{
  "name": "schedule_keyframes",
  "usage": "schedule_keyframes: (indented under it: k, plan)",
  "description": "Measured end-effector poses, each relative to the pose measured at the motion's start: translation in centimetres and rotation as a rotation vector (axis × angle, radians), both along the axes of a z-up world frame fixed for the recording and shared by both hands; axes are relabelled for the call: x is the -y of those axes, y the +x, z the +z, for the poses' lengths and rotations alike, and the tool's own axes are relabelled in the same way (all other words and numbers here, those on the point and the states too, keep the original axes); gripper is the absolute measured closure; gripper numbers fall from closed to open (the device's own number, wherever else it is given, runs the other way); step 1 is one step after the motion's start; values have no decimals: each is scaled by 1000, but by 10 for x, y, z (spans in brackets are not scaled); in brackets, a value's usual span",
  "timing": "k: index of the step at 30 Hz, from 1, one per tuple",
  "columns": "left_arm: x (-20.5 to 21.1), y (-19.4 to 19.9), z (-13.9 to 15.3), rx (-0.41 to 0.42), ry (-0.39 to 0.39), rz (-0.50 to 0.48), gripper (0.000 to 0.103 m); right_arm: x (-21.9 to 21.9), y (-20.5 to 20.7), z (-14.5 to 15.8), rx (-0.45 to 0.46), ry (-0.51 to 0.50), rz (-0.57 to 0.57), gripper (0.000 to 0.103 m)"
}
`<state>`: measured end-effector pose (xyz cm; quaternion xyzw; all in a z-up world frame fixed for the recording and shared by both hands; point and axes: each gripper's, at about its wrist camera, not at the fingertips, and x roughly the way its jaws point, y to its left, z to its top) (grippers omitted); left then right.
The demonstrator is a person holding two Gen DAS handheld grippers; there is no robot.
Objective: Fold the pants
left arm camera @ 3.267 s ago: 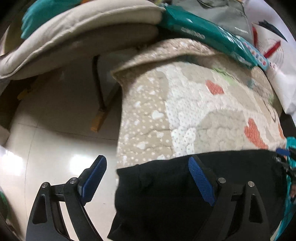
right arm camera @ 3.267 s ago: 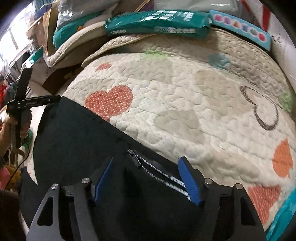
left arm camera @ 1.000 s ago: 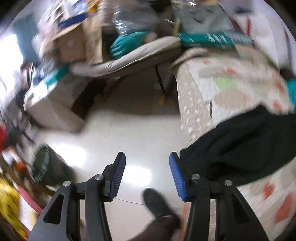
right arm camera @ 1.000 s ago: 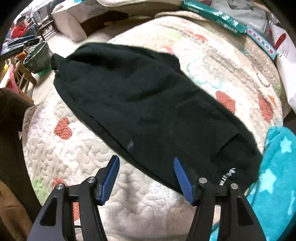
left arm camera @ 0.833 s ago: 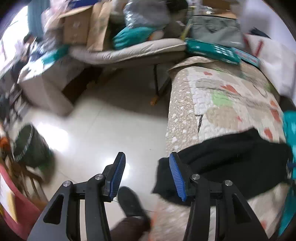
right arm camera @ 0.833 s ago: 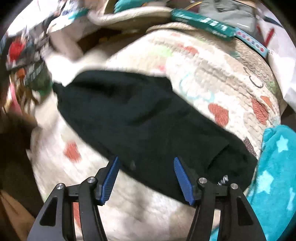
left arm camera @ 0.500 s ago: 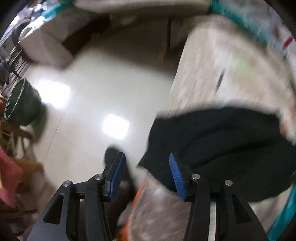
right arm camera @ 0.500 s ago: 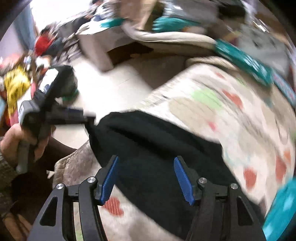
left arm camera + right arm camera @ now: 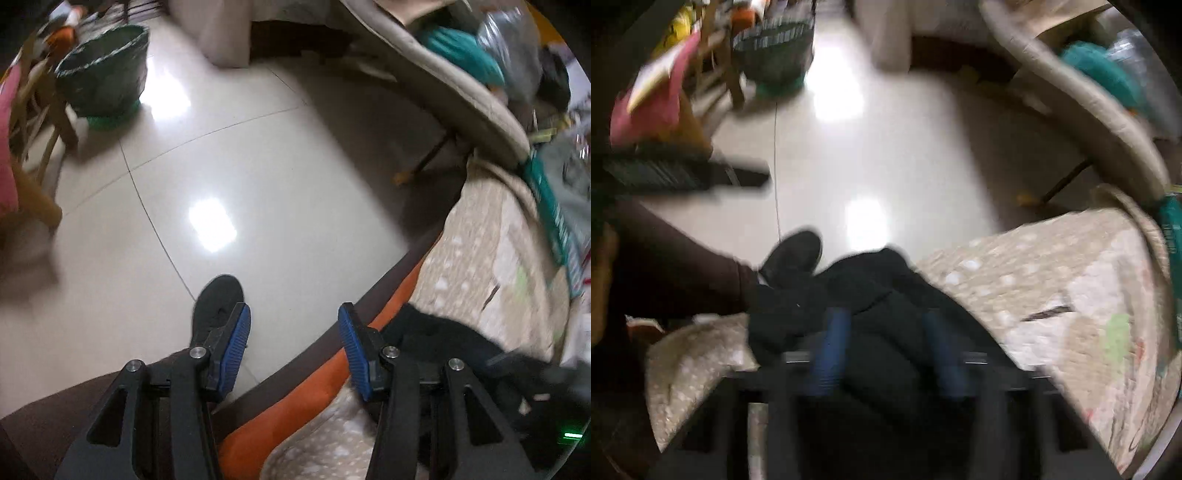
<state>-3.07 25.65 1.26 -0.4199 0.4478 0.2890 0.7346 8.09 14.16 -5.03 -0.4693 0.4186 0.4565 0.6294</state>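
Note:
The black pants (image 9: 879, 306) lie on the quilted bed cover (image 9: 1052, 280), with one end hanging over the bed's near edge. In the left wrist view only a corner of them (image 9: 443, 332) shows at the lower right. My left gripper (image 9: 293, 347) is open and empty, held over the floor and the bed's edge, left of the pants. My right gripper (image 9: 886, 350) is blurred; its blue pads stand apart, open, just above the pants.
A glossy tiled floor (image 9: 240, 166) lies beside the bed. A green bin (image 9: 103, 74) and a wooden chair stand at the far left. A padded recliner (image 9: 443, 85) with clutter is at the back right. The person's leg and black shoe (image 9: 218, 299) are below.
Both grippers have swung left and down toward the bed's near edge and the floor. The left gripper now looks mostly at the floor. Both stay open and empty.

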Motion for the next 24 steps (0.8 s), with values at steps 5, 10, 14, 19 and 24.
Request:
schedule_keyframes:
  k: [5, 10, 14, 19, 24]
  plan:
    - [-13, -5, 6, 48, -34, 51, 55, -16, 11, 7, 10, 42, -29, 99]
    - [-18, -11, 9, 74, -17, 71, 54, -39, 27, 4, 26, 65, -99, 101]
    - [-18, -8, 10, 66, 11, 76, 54, -50, 38, 1, -49, 122, -206, 99]
    - [-16, -5, 11, 52, 40, 60, 54, -12, 53, 36, -100, 267, -375, 93]
    - [-10, 1, 13, 54, 48, 34, 54, 108, 73, 78, -58, 402, -579, 40]
